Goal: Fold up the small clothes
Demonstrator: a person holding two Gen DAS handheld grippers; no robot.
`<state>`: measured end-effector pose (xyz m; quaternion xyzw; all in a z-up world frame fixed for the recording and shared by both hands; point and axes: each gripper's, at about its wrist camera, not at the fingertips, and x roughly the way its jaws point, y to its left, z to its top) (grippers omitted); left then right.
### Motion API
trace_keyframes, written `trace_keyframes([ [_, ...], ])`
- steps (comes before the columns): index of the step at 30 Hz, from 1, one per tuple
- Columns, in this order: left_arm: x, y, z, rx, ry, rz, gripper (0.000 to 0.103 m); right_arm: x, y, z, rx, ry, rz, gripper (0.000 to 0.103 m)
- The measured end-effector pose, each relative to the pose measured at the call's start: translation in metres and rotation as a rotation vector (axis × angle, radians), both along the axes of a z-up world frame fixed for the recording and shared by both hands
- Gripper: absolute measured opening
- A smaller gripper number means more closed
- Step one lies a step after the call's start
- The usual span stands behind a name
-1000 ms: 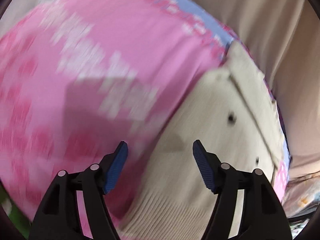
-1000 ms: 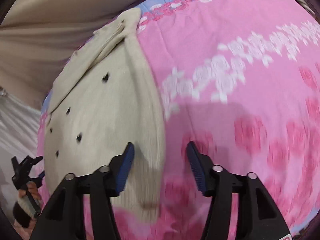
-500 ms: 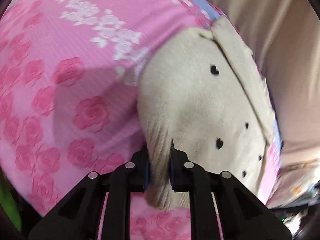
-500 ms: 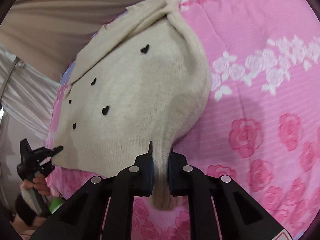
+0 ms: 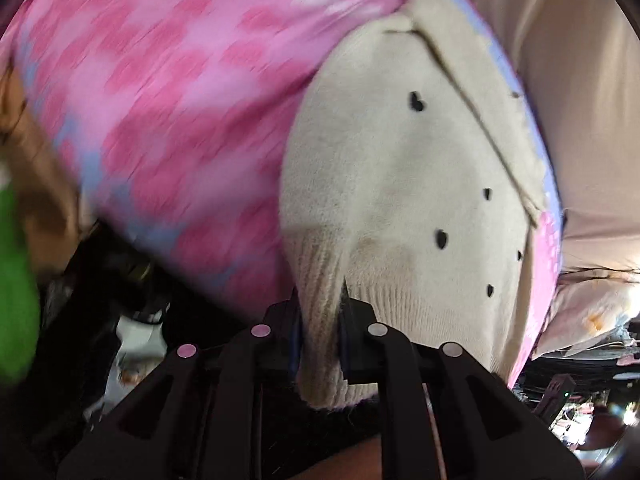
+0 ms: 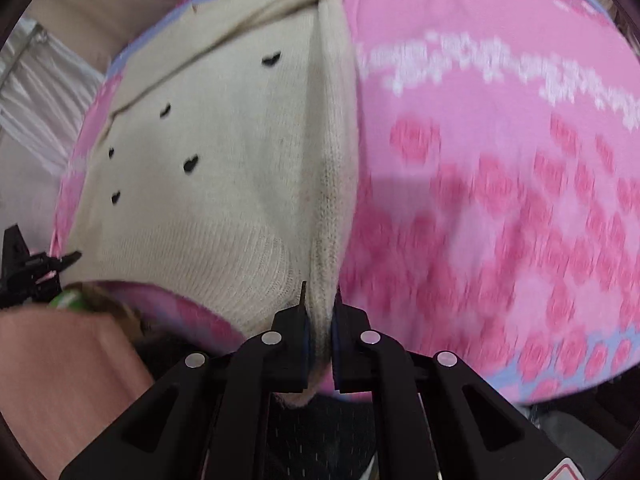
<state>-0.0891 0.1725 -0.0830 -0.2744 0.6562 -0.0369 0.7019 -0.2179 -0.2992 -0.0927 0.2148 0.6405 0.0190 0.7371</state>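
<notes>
Since the earlier frames both grippers have dragged the cream knit sweater [image 5: 400, 184] toward the near edge of the pink rose-patterned sheet [image 5: 168, 92]. The left gripper [image 5: 320, 320] and right gripper [image 6: 319, 320] each pinch its ribbed hem, jaws pressed together.

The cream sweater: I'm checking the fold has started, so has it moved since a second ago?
Yes. The cream sweater has been dragged toward the near edge of the pink rose sheet; its hem now overhangs that edge.
</notes>
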Motion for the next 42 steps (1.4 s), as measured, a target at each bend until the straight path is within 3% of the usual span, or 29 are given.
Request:
trace_keyframes([
  [3,-0.010,0.011,0.013,0.005,0.018,0.010,0.013,-0.020,0.016,-0.003,0.060,0.068,0.077,0.006],
  [6,0.001,0.015,0.045,0.003,-0.026,0.000,0.013,-0.012,0.013,0.014,0.105,0.033,0.069,0.006],
  [10,0.048,0.007,0.086,-0.071,-0.170,0.023,0.013,0.052,-0.033,0.066,0.150,-0.204,-0.086,0.006],
  [12,0.090,-0.009,0.104,-0.070,-0.270,-0.011,0.013,0.088,-0.062,0.085,0.177,-0.329,-0.178,0.006],
  [15,0.154,-0.035,0.122,-0.055,-0.402,-0.050,0.013,0.142,-0.094,0.097,0.207,-0.446,-0.277,0.006],
  [18,0.221,-0.056,0.121,-0.026,-0.466,-0.053,0.014,0.200,-0.113,0.086,0.194,-0.481,-0.352,0.007],
  [22,0.300,-0.093,0.093,0.046,-0.451,-0.039,0.014,0.267,-0.133,0.048,0.213,-0.429,-0.478,0.009],
  [25,0.342,-0.121,0.061,0.131,-0.404,-0.038,0.022,0.304,-0.139,0.027,0.179,-0.358,-0.520,0.015],
  [27,0.355,-0.127,0.044,0.183,-0.339,-0.015,0.033,0.307,-0.140,0.029,0.159,-0.349,-0.540,0.015],
  [28,0.357,-0.124,0.040,0.171,-0.335,0.008,0.036,0.304,-0.141,0.034,0.176,-0.375,-0.558,0.017],
  [30,0.353,-0.117,0.046,0.158,-0.391,0.037,0.056,0.288,-0.139,0.044,0.200,-0.431,-0.569,0.025],
  [31,0.350,-0.114,0.049,0.180,-0.427,0.044,0.062,0.283,-0.139,0.048,0.189,-0.453,-0.574,0.037],
  [32,0.345,-0.111,0.055,0.222,-0.467,0.050,0.070,0.277,-0.138,0.053,0.147,-0.470,-0.591,0.058],
  [33,0.342,-0.109,0.058,0.240,-0.492,0.041,0.071,0.269,-0.138,0.059,0.106,-0.502,-0.612,0.064],
  [35,0.335,-0.107,0.062,0.260,-0.511,0.013,0.072,0.256,-0.141,0.064,0.122,-0.552,-0.639,0.067],
  [38,0.318,-0.100,0.061,0.298,-0.500,-0.035,0.075,0.243,-0.143,0.054,0.179,-0.482,-0.630,0.067],
  [42,0.275,-0.078,0.044,0.341,-0.433,-0.052,0.081,0.205,-0.114,0.039,0.039,-0.386,-0.483,0.068],
])
